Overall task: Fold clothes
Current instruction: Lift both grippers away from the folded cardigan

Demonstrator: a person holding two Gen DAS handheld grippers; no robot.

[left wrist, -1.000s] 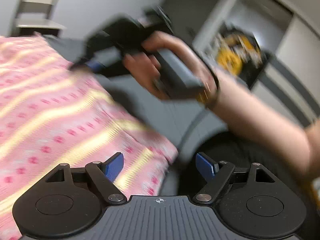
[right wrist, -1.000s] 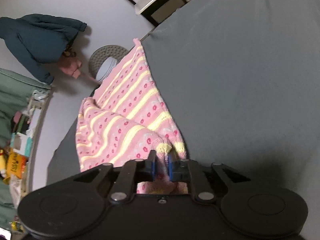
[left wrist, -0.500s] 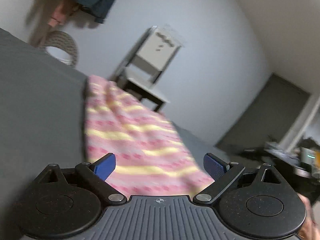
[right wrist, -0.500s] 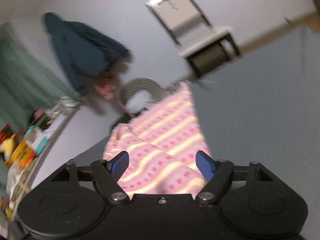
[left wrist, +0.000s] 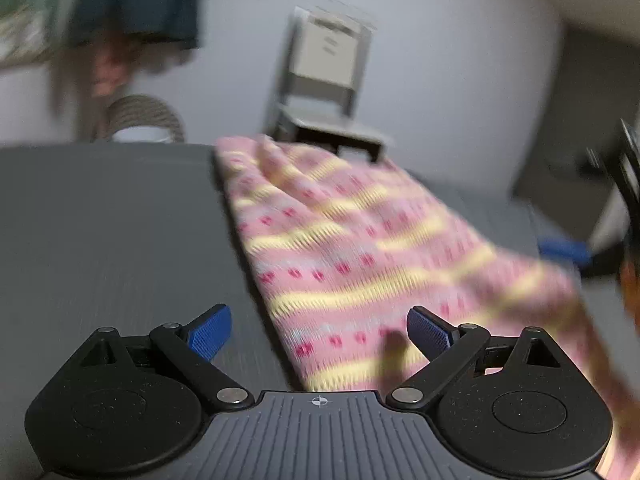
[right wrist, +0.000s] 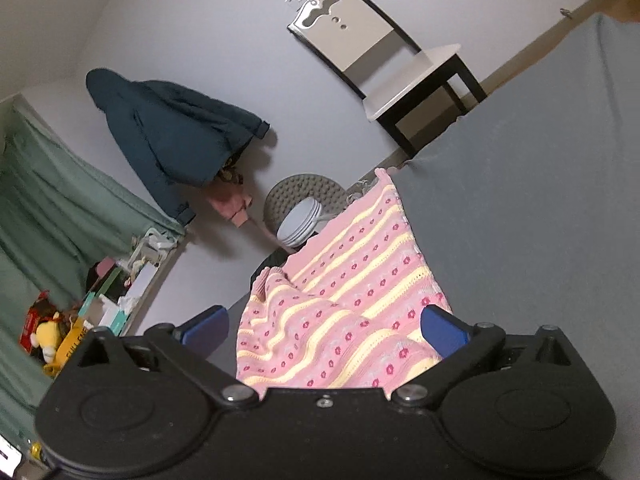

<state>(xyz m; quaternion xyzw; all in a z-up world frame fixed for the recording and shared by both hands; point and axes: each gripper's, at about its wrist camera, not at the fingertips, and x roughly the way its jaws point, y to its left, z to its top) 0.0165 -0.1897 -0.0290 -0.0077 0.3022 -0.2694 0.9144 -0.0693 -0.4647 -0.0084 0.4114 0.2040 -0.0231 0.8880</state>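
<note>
A pink knitted garment [left wrist: 352, 256] with yellow stripes and red dots lies folded on a grey surface [left wrist: 112, 232]. My left gripper [left wrist: 318, 334] is open, its blue pads apart over the garment's near left edge. The right gripper's blue tip [left wrist: 564, 250] shows at the far right of that blurred view. In the right wrist view the same garment [right wrist: 344, 300] stretches away along the grey surface [right wrist: 540, 208]. There my right gripper [right wrist: 324, 326] is open just above the near end of the garment, holding nothing.
A chair [right wrist: 384, 60] stands against the wall beyond the surface. A dark jacket [right wrist: 168, 136] hangs on the wall, with a woven basket and stacked bowls [right wrist: 300, 220] below. Green curtain and cluttered shelf [right wrist: 80, 300] sit at left.
My right gripper let go of the garment's corner and opened. Both grippers swung to face along the garment toward the wall. The left gripper stayed open.
</note>
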